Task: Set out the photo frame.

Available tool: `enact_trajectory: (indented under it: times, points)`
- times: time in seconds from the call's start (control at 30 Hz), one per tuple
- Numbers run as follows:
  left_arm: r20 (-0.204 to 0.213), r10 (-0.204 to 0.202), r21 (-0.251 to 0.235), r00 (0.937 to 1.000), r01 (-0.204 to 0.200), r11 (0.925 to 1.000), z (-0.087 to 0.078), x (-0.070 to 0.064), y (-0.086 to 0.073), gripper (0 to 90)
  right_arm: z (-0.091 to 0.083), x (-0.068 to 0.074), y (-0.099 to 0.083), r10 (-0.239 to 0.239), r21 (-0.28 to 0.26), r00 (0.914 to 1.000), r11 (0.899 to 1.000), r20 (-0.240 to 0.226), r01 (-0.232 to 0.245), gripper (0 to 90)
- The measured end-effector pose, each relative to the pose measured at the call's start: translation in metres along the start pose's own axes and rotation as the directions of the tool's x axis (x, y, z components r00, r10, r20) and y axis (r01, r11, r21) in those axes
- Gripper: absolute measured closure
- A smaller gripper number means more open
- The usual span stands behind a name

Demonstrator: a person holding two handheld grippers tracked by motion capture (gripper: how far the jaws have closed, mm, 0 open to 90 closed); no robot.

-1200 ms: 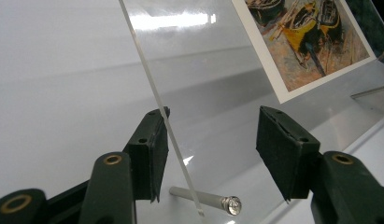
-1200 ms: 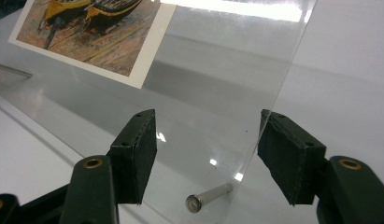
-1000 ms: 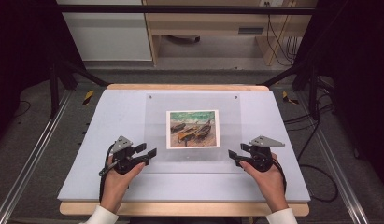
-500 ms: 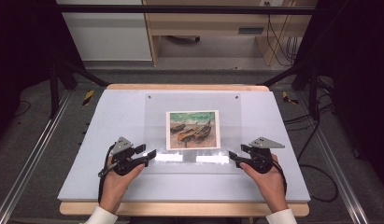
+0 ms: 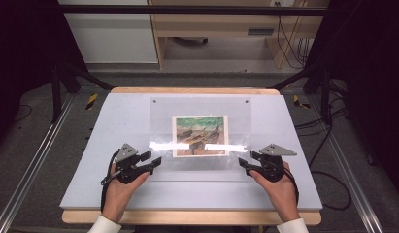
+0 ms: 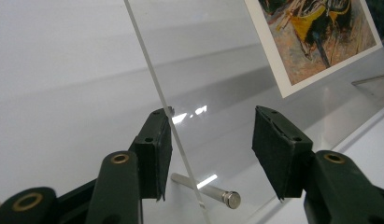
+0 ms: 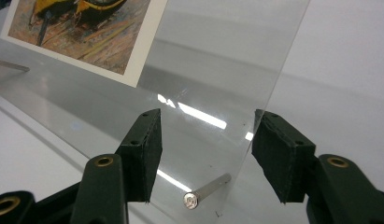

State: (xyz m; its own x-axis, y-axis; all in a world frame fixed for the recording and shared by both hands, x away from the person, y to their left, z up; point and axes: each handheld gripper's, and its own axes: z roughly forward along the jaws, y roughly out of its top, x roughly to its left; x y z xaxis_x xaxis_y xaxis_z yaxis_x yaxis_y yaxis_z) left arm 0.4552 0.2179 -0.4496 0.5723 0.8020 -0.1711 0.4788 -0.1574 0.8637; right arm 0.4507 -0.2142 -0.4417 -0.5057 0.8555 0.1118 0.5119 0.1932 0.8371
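Pale table top (image 5: 114, 121), wooden desk (image 5: 211, 19), cables (image 5: 333, 141) on floor.

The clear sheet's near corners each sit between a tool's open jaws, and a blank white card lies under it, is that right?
Not quite: the card under the clear sheet is not blank; the high view shows a painted picture on it. The left tool and right tool do stand open.

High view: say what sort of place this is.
Probably a lab recording bench, not a home: a padded table inside a black metal frame, cables trailing on grey carpet, and a person working handheld grippers on a clear sheet.
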Motion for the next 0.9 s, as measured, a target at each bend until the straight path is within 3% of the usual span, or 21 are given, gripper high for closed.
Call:
enact_trajectory:
  times: [0.9]
  points:
    - [-0.012, 0.026, 0.026, 0.9996, -0.026, 0.9993, -0.011, -0.006, -0.006, 56.5, -0.013, 0.005, -0.010, -0.011, -0.003, 0.9997, 1.000, 0.020, 0.011, 56.2]
